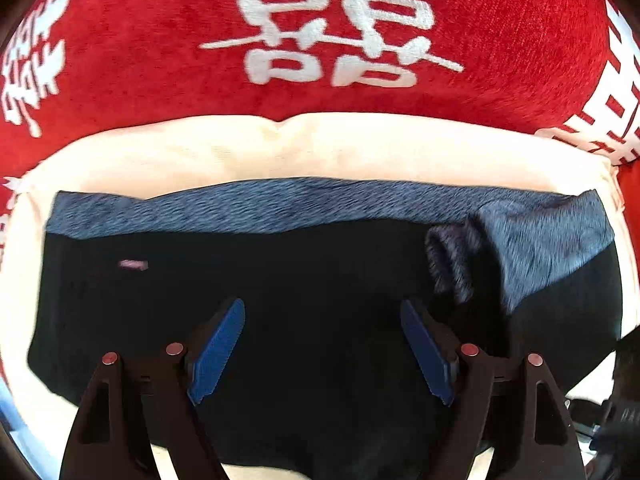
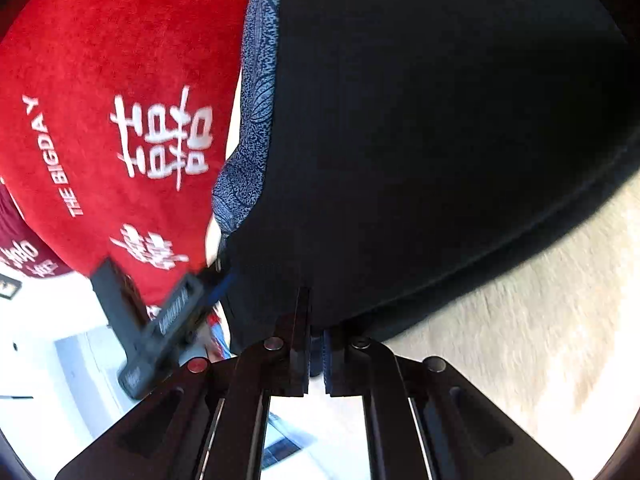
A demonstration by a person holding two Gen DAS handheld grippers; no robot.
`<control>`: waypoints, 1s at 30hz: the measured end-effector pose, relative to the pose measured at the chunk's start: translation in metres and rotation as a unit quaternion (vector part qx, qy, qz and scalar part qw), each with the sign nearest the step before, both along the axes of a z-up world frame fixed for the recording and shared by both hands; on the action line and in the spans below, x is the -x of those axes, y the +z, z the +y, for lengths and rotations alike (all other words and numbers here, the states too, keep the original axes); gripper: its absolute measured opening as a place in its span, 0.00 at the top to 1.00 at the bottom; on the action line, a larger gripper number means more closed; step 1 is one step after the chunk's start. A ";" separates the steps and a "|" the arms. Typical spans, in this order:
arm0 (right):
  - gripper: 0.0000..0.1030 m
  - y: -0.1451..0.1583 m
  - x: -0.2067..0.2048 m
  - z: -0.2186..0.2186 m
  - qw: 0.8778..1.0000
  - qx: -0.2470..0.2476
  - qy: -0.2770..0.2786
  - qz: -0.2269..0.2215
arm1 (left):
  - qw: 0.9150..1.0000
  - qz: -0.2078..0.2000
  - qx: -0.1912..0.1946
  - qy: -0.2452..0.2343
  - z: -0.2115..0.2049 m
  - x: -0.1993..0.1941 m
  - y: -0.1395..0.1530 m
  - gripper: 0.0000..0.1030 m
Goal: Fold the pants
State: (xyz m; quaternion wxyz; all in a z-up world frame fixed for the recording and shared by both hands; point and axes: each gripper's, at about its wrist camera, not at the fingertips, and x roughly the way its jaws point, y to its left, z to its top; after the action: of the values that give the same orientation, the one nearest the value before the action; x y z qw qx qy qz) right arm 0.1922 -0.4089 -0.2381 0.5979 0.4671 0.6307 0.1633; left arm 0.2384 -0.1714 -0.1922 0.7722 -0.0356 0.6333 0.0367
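A: Where do we see the pants (image 1: 304,304)?

B: We see them lying flat on a cream cloth (image 1: 168,152), which is spread over a red blanket (image 1: 152,60) with white characters. The pants are black, with a blue-grey patterned band (image 1: 256,204) along their far edge in the left wrist view. At the right end of that view a part of the patterned fabric is turned over on itself.

A: And our left gripper (image 1: 322,346)?

B: We see it pointing down over the black fabric, its two blue fingers (image 1: 218,350) standing wide apart with nothing between them. Whether the tips touch the fabric we cannot tell.

A: What of the right gripper (image 2: 316,354)?

B: Its jaws are drawn together, and the near edge of the pants sits right at the fingertips. The black cloth appears pinched between them, though the dark fabric and dark jaws make the exact hold hard for us to read. In that view the patterned band runs up the left side of the pants, beside the red blanket.
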 end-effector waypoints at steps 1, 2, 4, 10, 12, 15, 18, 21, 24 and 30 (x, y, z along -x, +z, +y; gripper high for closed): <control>0.95 0.005 -0.004 0.005 1.000 0.016 0.017 -0.009 | 1.000 0.000 -0.006 -0.002 0.000 0.002 0.003 0.21; 0.91 0.013 -0.008 0.012 0.998 0.035 0.046 -0.021 | 1.000 -0.001 -0.011 -0.003 0.000 0.004 0.007 0.21; 0.78 0.033 -0.014 0.023 0.991 0.063 0.110 -0.043 | 1.000 -0.002 -0.011 -0.005 0.002 0.009 0.019 0.21; 0.41 0.104 -0.033 -0.026 0.969 0.121 0.148 -0.153 | 0.999 -0.017 0.018 -0.037 -0.033 0.004 0.055 0.21; 0.41 0.111 -0.054 -0.058 0.969 0.152 0.109 -0.165 | 0.997 -0.019 0.032 -0.060 -0.059 -0.005 0.057 0.21; 0.41 0.084 -0.094 -0.113 0.977 0.160 0.038 -0.132 | 0.996 -0.017 0.048 -0.079 -0.094 -0.015 0.051 0.21; 0.45 0.047 -0.117 -0.132 0.990 0.113 0.023 -0.084 | 0.995 -0.009 0.053 -0.087 -0.121 -0.026 0.034 0.21; 0.62 0.009 -0.131 -0.119 0.998 0.032 0.041 -0.047 | 0.996 0.000 0.017 -0.084 -0.127 -0.029 0.017 0.21; 0.71 0.008 -0.125 -0.122 0.999 0.016 0.024 -0.037 | 0.997 0.015 0.028 -0.074 -0.115 -0.022 0.005 0.17; 0.70 0.025 -0.116 -0.128 0.982 0.167 0.061 -0.060 | 0.998 0.022 0.042 -0.043 -0.092 -0.005 -0.012 0.00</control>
State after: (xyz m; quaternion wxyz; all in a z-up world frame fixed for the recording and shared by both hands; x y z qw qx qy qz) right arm 0.3083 -0.5373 -0.2132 0.6931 0.3107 0.6395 0.1190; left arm 0.2429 -0.2634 -0.2038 0.7569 -0.0398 0.6519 -0.0225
